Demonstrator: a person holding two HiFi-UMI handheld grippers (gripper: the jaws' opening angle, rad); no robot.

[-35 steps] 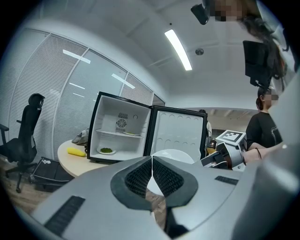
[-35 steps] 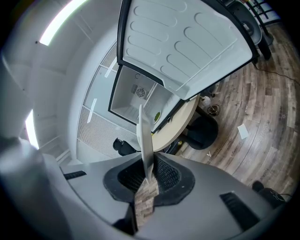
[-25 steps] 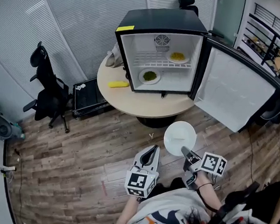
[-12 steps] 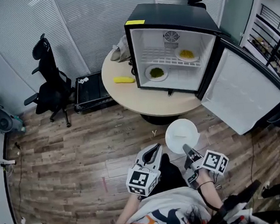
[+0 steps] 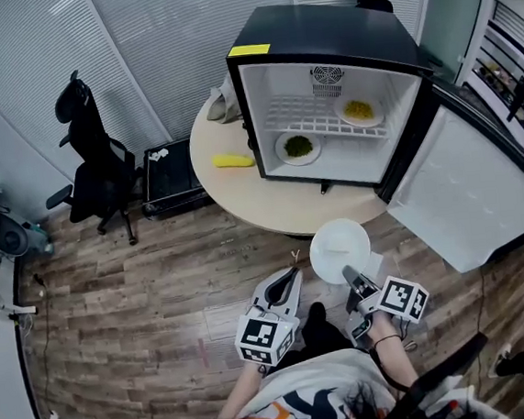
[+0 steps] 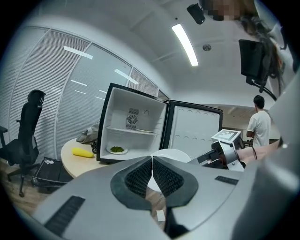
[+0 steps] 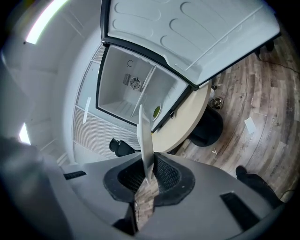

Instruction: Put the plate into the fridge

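Observation:
A small black fridge (image 5: pixel 319 37) stands open on a round table (image 5: pixel 243 201), its door (image 5: pixel 467 184) swung out to the right. My right gripper (image 5: pixel 355 282) is shut on the near rim of an empty white plate (image 5: pixel 340 250), held over the floor just short of the table edge. In the right gripper view the plate (image 7: pixel 144 136) is edge-on between the jaws of the right gripper (image 7: pixel 149 180), pointing at the fridge (image 7: pixel 133 91). My left gripper (image 5: pixel 281 292) is shut and empty, left of the plate. The left gripper (image 6: pixel 152 158) faces the fridge (image 6: pixel 133 124), with the plate (image 6: pixel 176 153) behind its tips.
Inside the fridge, a plate of green food (image 5: pixel 298 146) sits on the floor and a plate of yellow food (image 5: pixel 358 110) on the wire shelf. A yellow object (image 5: pixel 234 161) lies on the table. A black office chair (image 5: pixel 92 165) stands at the left.
The view has drawn closer to the table and fridge. Both grippers and the plate have come forward with it; the grip on the plate is unchanged.

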